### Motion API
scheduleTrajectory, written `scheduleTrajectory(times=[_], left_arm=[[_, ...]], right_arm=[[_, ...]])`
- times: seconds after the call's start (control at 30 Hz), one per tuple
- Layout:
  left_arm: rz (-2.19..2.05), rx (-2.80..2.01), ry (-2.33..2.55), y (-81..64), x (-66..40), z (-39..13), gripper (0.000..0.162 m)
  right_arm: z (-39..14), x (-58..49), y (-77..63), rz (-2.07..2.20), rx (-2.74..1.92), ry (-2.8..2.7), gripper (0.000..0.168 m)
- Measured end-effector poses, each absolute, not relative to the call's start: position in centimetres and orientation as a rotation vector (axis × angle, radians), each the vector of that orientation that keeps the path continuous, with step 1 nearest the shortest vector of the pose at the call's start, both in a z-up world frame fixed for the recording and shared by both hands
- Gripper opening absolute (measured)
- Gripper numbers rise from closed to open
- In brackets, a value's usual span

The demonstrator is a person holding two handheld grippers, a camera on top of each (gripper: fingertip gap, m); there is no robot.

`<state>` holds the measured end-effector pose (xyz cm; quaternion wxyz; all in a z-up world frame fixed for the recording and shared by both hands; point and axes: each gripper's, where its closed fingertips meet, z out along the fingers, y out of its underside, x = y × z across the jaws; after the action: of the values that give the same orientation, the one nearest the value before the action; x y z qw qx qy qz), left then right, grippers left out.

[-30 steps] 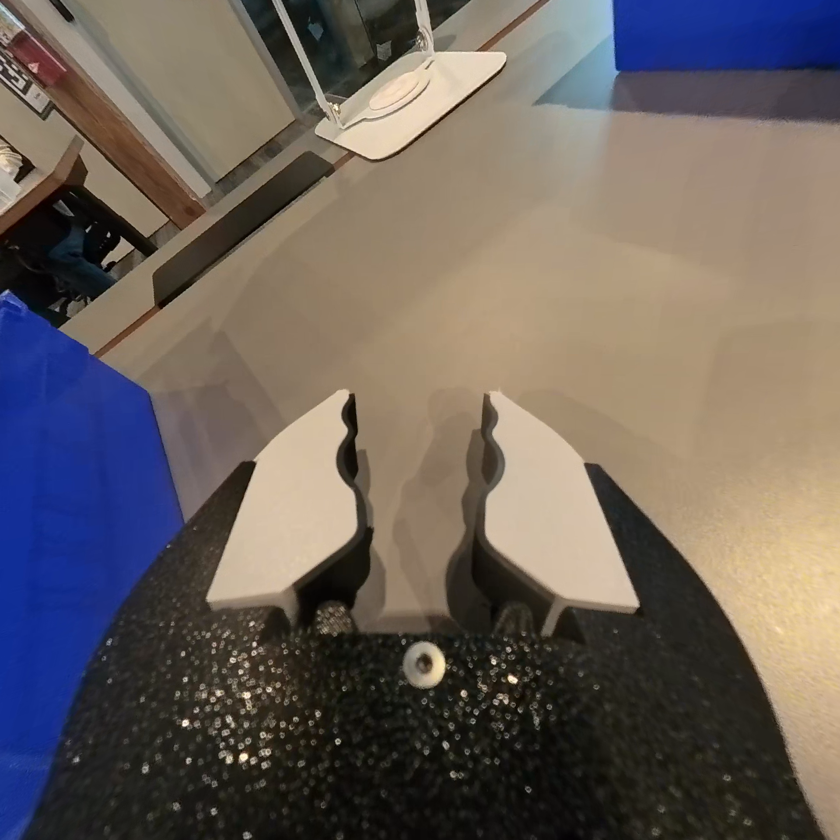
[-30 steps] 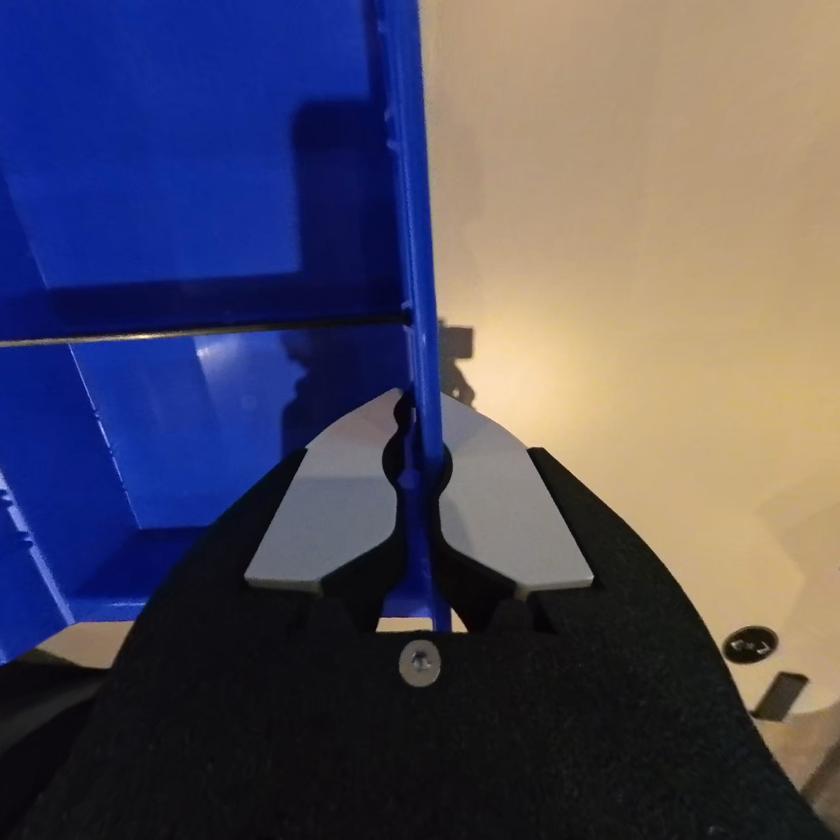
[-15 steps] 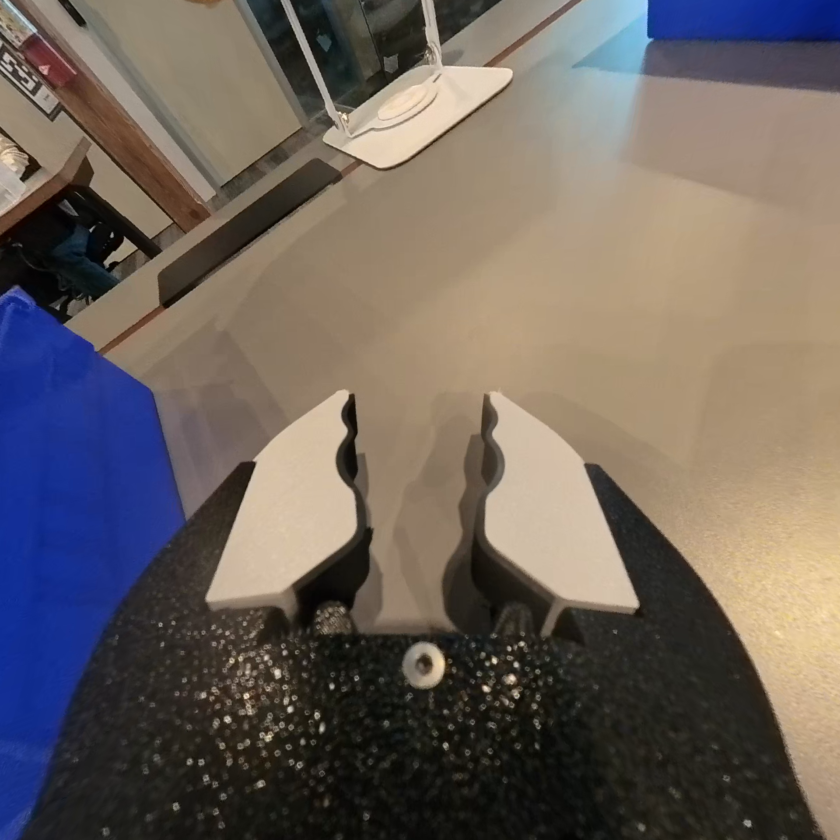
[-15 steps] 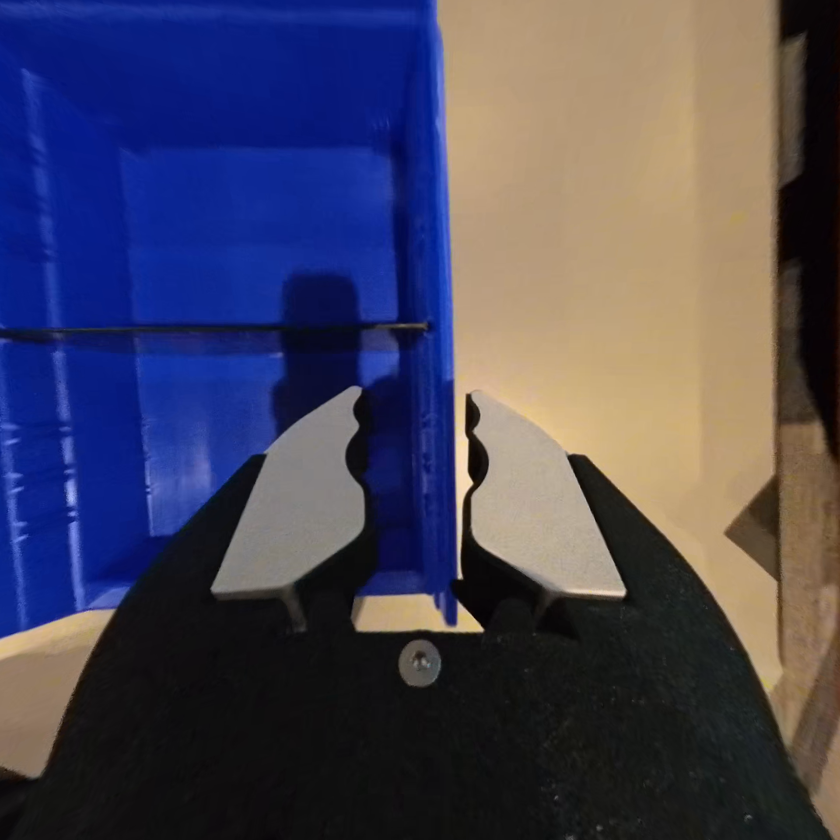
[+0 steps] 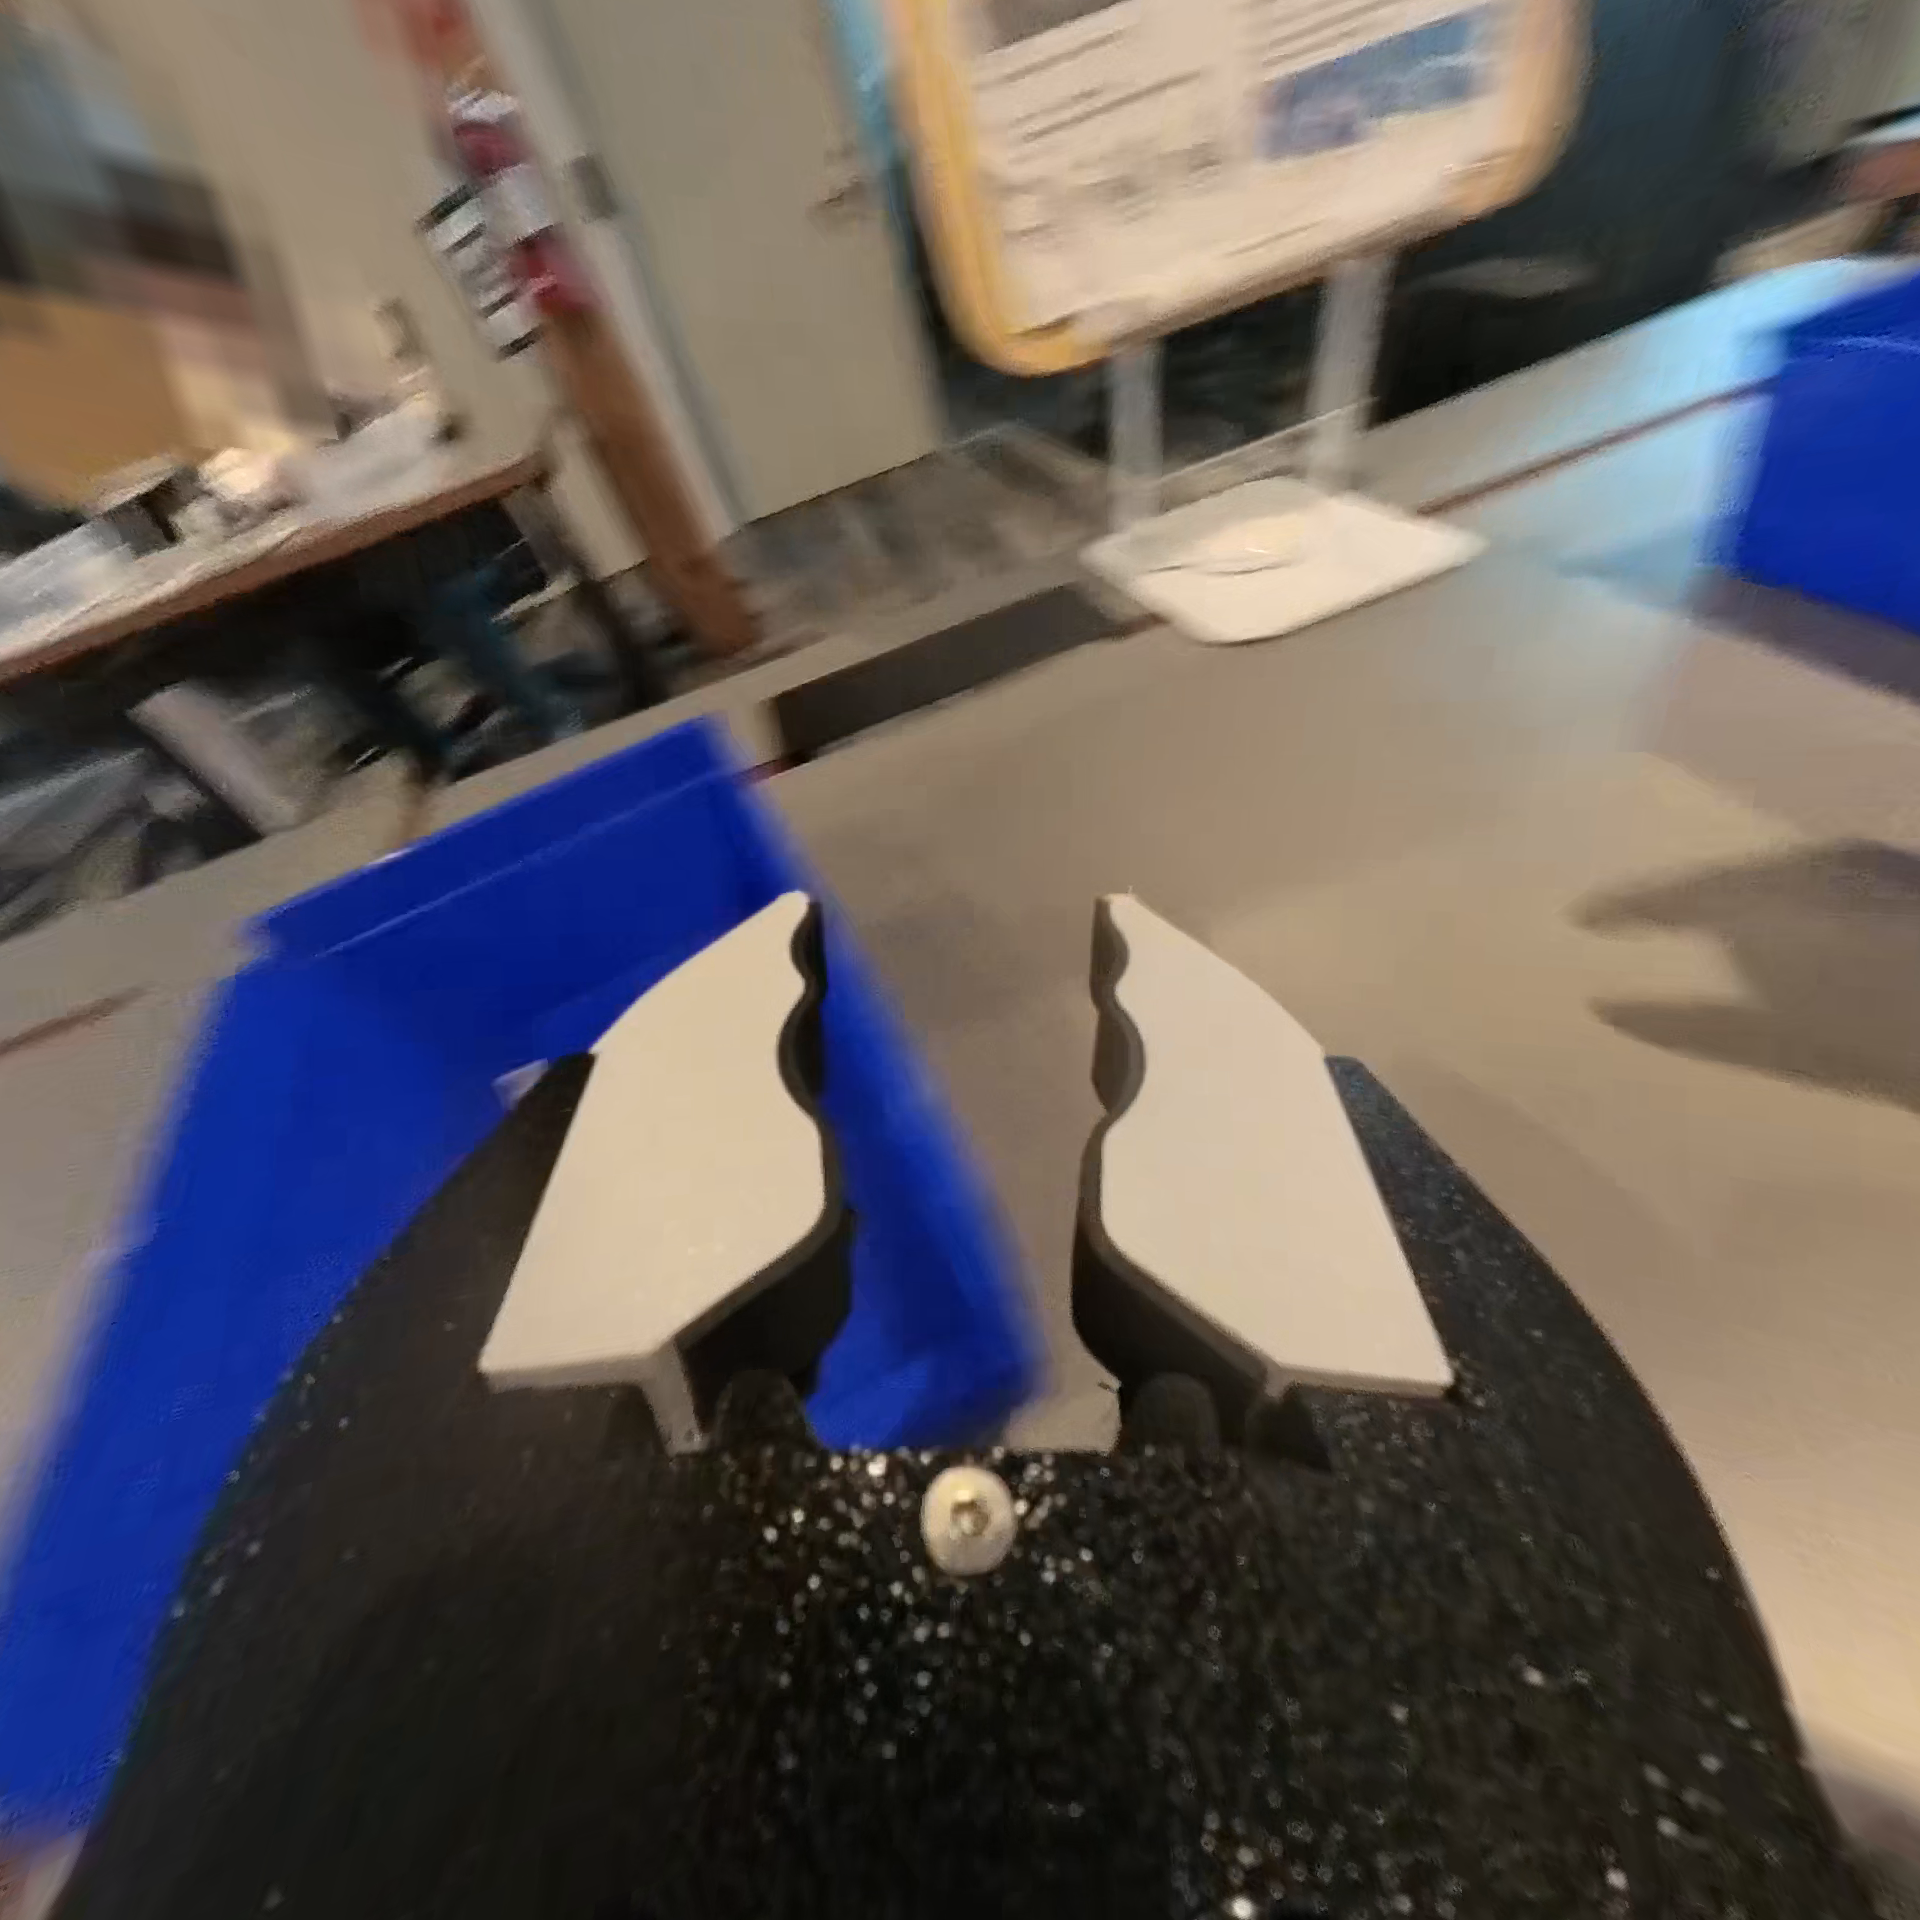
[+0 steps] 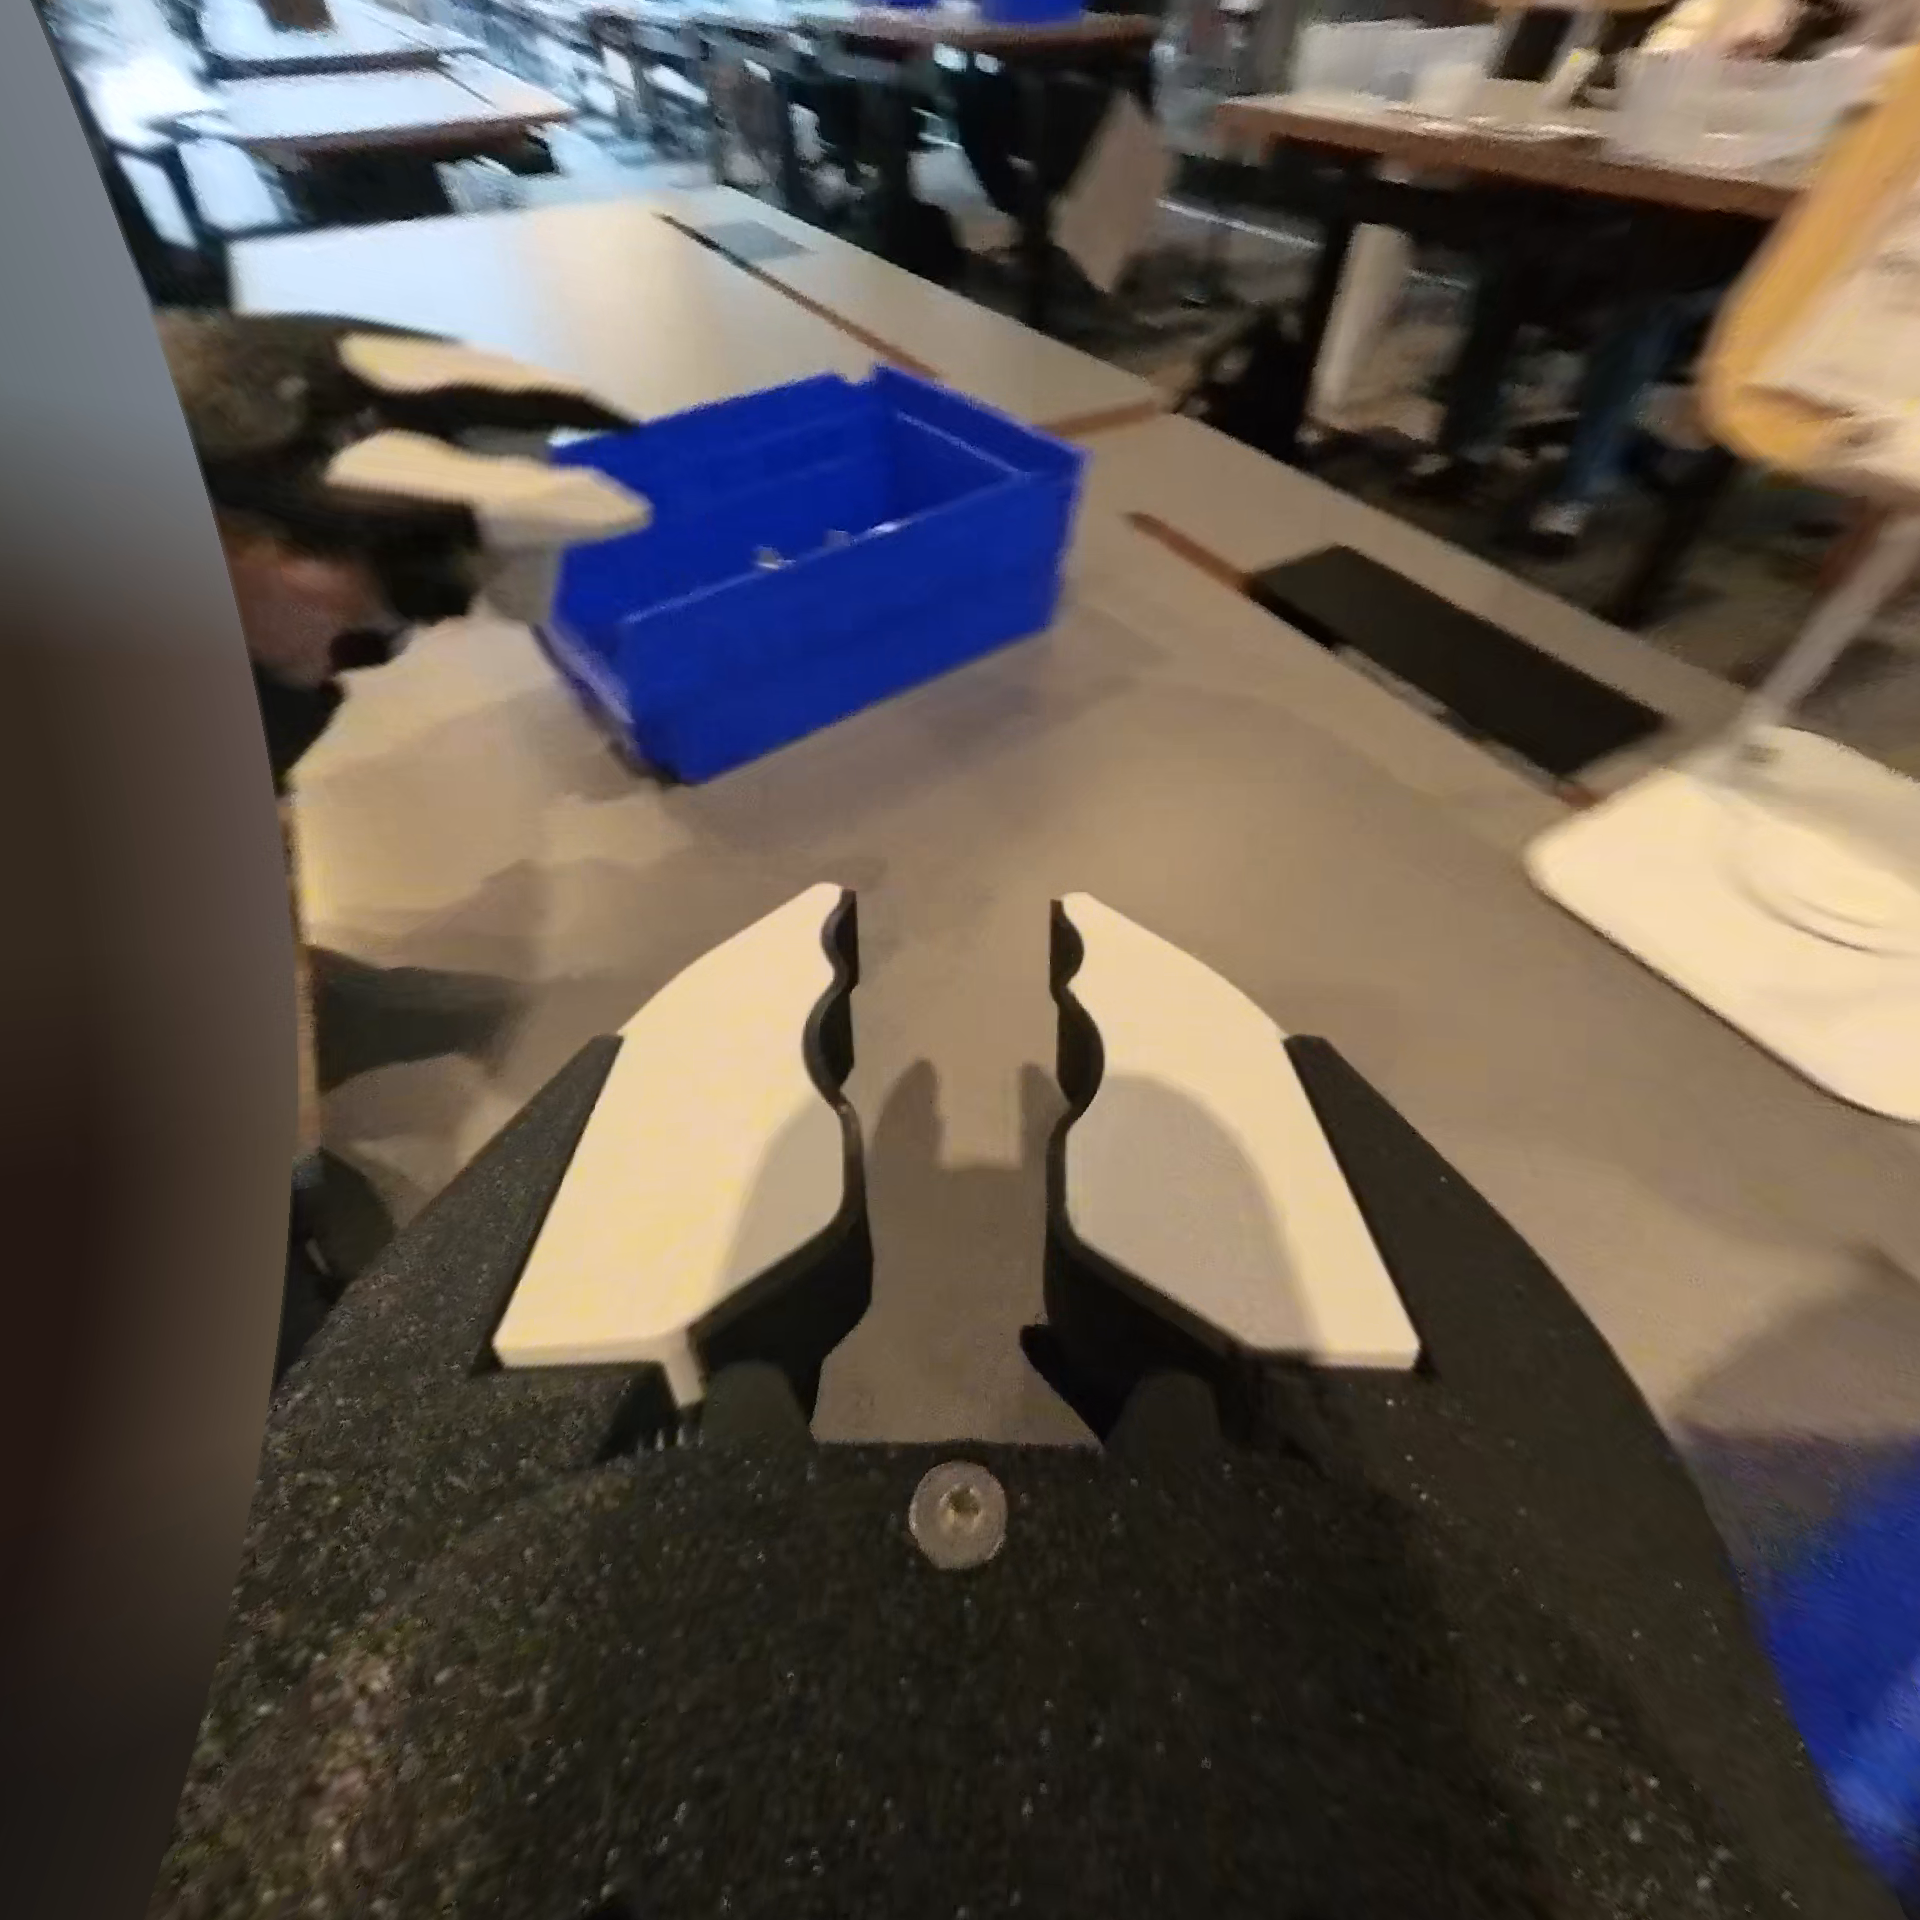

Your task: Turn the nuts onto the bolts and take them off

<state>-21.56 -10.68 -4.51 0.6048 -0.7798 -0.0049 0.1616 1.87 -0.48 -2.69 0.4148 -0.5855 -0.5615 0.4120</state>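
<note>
Grey-fingered, the right gripper [image 6: 953,914] gapes empty over the grey tabletop [image 6: 1195,831]. Beyond it sits the blue plastic bin [image 6: 831,623], small metal pieces inside; the left gripper [image 5: 956,920], jaws apart, reaches its rim.

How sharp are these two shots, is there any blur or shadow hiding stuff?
Left wrist view: heavy motion blur smears the blue bin and the background; the left gripper stays sharp. Right wrist view: milder blur; the right gripper casts a shadow on the table.
</note>
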Motion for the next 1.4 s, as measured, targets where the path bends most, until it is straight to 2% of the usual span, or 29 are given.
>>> scheduleTrajectory(times=[0.1, 0.2, 0.3, 0.4, 0.53, 1.07, 1.17, 1.4], left_arm=[[0.417, -1.911, -0.112, -11.2, -27.9, -4.7, 0.046], [0.286, -2.087, -0.135, -9.7, -31.6, -7.6, 0.042], [0.21, -2.256, -0.161, -8.2, -34.2, -11.1, 0.039], [0.306, -2.417, -0.172, -7.7, -36.6, -13.8, 0.035], [0.321, -2.527, -0.184, -6.9, -38.0, -15.7, 0.033], [0.301, -2.662, -0.296, -6.4, -39.4, -18.6, 0.028], [0.33, -2.665, -0.285, -6.3, -39.8, -18.6, 0.02], [0.357, -2.664, -0.277, -6.4, -39.9, -18.4, 0.019]], right_arm=[[-5.5, -1.4, -2.9, 1.22, -1.421, -1.46, 0.032], [-7.6, -3.3, -3.7, 1.332, -1.403, -1.453, 0.031], [-8.7, -3.9, -3.5, 1.356, -1.384, -1.438, 0.03], [-9.5, -3.9, -3.2, 1.336, -1.373, -1.443, 0.028], [-10.0, -3.7, -2.9, 1.313, -1.367, -1.458, 0.027], [-10.3, -3.1, -2.4, 1.341, -1.399, -1.446, 0.026], [-10.6, -3.2, -2.4, 1.334, -1.406, -1.458, 0.026], [-10.7, -3.3, -2.5, 1.346, -1.414, -1.461, 0.025]])
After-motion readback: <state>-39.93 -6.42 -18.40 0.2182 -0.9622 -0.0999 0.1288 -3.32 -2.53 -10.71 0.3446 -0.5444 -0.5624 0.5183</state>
